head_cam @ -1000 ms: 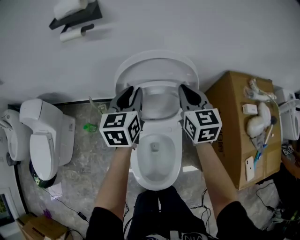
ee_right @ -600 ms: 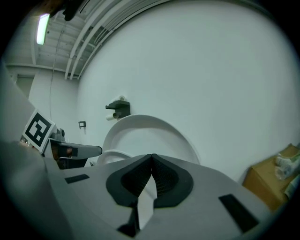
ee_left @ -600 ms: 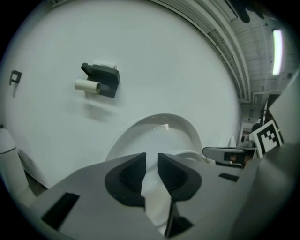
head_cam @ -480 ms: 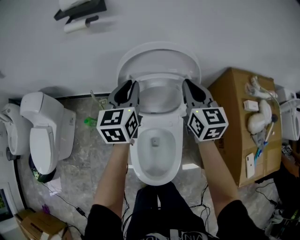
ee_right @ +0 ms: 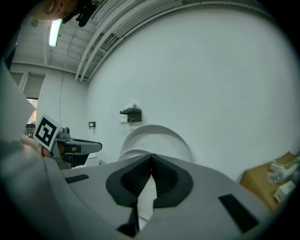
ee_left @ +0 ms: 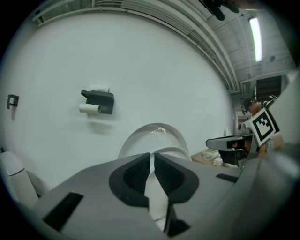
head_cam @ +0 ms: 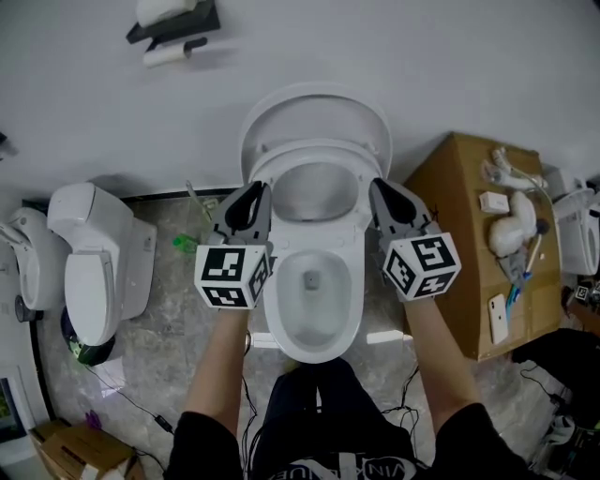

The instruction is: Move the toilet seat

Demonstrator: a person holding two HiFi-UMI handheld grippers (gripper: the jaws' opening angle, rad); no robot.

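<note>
The white toilet bowl (head_cam: pixel 314 281) stands against the wall with its lid (head_cam: pixel 314 117) up. The seat ring (head_cam: pixel 314 155) is raised and tilted in front of the lid, and shows as a lower arch (ee_left: pixel 180 152) in the left gripper view. My left gripper (head_cam: pixel 251 193) is beside the bowl's left rim, clear of the seat. Its jaws have just been closing and now leave a thin slit with nothing between them (ee_left: pixel 152 158). My right gripper (head_cam: pixel 382 190) is off the right rim, shut and empty (ee_right: pixel 151 160).
A second toilet (head_cam: pixel 94 262) stands on the floor at the left. A cardboard box (head_cam: pixel 459 234) with small fittings on top sits close on the right. A paper holder (head_cam: pixel 173 28) hangs on the wall. Cables trail on the floor near my legs.
Both grippers have drawn back from the sides of the seat ring toward me and spread slightly apart. The seat stays raised.
</note>
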